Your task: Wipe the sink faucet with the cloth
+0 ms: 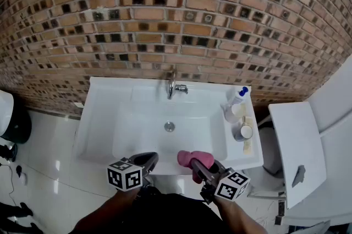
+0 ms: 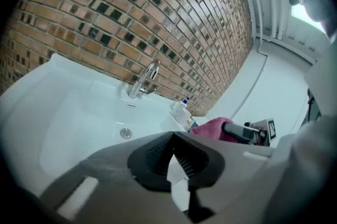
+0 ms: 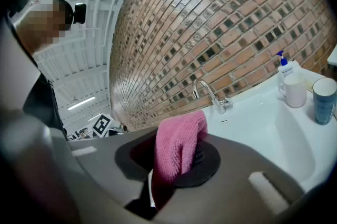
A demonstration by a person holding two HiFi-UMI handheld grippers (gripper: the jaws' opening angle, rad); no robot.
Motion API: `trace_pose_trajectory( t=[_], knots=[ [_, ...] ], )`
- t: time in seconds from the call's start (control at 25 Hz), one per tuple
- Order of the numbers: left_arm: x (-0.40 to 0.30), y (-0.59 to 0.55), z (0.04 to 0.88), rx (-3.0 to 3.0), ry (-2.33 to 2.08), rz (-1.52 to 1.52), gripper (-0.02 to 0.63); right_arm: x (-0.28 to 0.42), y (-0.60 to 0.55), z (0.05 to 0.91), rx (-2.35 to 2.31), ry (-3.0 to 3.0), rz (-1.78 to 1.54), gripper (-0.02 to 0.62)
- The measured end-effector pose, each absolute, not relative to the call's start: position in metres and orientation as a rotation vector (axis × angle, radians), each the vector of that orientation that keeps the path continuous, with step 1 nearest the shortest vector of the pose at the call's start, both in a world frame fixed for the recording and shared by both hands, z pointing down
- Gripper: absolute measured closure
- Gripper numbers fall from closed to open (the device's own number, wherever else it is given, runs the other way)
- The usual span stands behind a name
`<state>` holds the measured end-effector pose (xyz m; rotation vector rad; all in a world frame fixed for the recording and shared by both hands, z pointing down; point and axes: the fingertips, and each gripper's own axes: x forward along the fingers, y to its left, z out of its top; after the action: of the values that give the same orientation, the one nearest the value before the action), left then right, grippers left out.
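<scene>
Basin point(image 1: 144, 117) open up to faucet point(image 1: 172, 87); bottle point(image 1: 236, 103), cup point(image 1: 243, 131) crowd right rim; wall point(image 1: 165, 18) close behind.

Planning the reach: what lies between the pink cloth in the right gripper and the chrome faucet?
Only white sink basin and its round metal drain, per head view.

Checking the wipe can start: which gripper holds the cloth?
The right gripper: its jaws are shut on the pink cloth. The left gripper has nothing between its jaws.
</scene>
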<state>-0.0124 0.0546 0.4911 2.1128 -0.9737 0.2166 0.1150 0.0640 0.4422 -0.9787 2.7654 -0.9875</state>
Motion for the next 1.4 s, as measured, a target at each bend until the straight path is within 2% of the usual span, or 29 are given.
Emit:
trace_pose_trajectory(
  t=[0.56, 1.0, 1.4],
  knots=[
    [-0.075, -0.018, 0.503, 2.207, -0.859, 0.288, 0.603, 0.065, -0.006, 0.444, -1.219, 2.628, -0.94, 0.534],
    [-0.072, -0.049, 0.507, 2.2, -0.868, 0.248, 0.602, 0.097, -0.058, 0.46, -1.342, 2.569, -0.969, 0.534],
    [-0.059, -0.069, 0.519, 2.087, -1.043, 0.213, 0.601, 0.131, -0.176, 0.487, -1.305, 2.583, -0.991, 0.534]
  ],
)
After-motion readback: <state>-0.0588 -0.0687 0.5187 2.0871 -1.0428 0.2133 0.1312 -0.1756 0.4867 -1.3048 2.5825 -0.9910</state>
